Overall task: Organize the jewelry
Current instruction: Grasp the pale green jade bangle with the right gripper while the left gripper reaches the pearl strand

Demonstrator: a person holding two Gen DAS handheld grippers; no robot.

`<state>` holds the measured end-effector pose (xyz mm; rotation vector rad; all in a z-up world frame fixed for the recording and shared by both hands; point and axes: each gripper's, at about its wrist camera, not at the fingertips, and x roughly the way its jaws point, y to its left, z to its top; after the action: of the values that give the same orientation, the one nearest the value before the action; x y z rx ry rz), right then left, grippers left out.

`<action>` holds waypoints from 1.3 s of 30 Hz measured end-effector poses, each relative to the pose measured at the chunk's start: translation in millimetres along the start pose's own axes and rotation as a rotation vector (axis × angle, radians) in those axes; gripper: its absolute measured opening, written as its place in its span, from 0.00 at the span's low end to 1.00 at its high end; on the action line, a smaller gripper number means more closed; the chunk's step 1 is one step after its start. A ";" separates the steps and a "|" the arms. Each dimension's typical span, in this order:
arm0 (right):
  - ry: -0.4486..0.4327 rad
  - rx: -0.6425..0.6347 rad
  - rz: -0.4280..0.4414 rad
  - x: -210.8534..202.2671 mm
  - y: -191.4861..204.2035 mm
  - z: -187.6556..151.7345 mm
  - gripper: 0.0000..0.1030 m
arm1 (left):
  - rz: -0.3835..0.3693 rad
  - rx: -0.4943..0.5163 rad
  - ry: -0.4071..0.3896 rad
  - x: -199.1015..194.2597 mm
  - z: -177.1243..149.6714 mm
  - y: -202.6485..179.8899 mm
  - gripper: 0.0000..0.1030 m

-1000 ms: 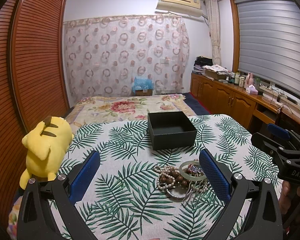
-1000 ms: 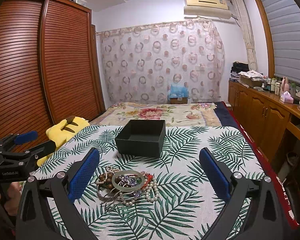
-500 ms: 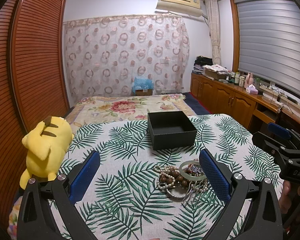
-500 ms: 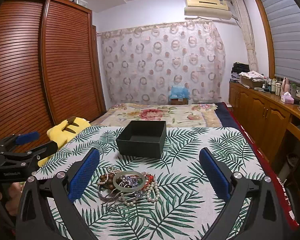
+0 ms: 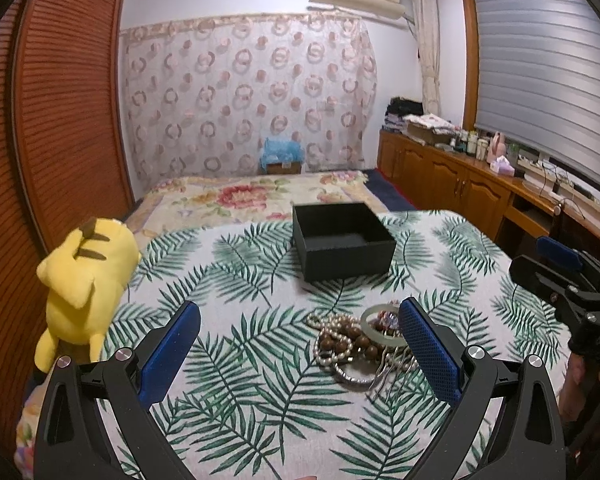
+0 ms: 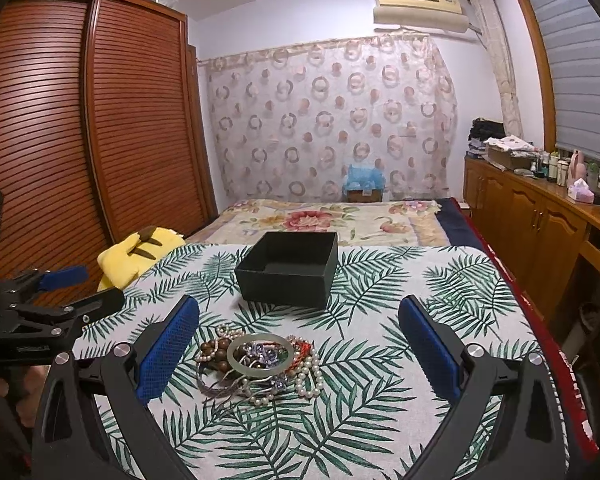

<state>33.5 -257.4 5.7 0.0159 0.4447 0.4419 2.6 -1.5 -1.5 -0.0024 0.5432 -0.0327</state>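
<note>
Jewelry pile unmoved on leaf-print cover; both tongs spread and empty.

The jewelry pile [image 6: 260,364], comprising a pale bangle [image 6: 260,356], pearl strands and brown beads, lies on the leaf-print cover [image 6: 400,300] just in front of the open black box [image 6: 288,274], apart from it. Compared with a second ago, pile and box are unchanged in position. The left gripper [image 5: 300,348] has edged slightly nearer the pile; the right gripper [image 6: 300,344] likewise, marginally. Neither contacts anything. A yellow plush toy [image 5: 84,280] sits at the left edge of the cover.
</note>
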 end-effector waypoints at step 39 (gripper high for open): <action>0.483 -0.178 0.299 159.7 29.4 -43.4 0.81 | -0.145 0.013 0.281 77.4 -57.0 38.2 0.93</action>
<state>132.6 -167.6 -96.1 -0.2029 0.8822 0.7834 40.6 34.5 -90.7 -0.0253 0.8232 -0.1799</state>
